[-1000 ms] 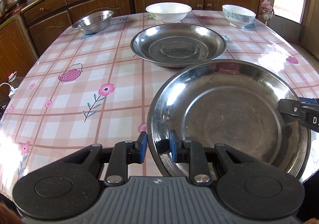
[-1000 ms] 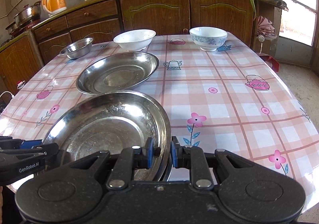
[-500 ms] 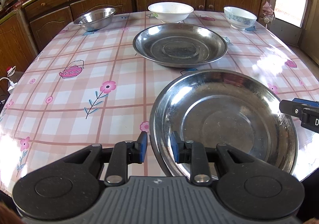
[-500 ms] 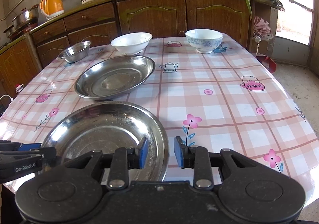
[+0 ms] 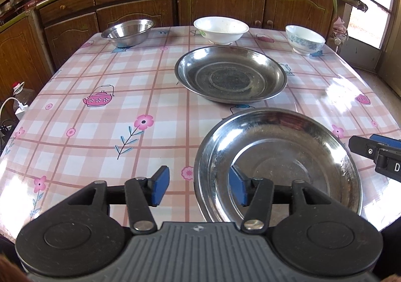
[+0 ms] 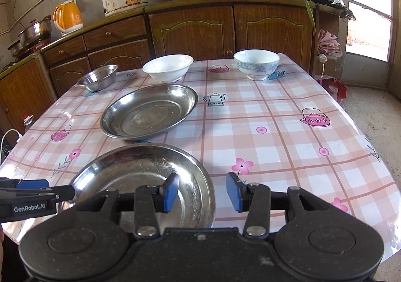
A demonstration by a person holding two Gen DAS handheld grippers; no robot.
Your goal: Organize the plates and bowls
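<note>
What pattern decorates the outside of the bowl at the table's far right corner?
A blue floral band on the white bowl, clearest in the right wrist view.

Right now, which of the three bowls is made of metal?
The steel bowl at the far left of the row; the other two bowls are white ceramic.

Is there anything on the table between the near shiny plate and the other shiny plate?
Nothing visible. Only bare tablecloth lies between the near plate and the far plate. Both grippers, left and right, are opening around the near plate's rim.
</note>
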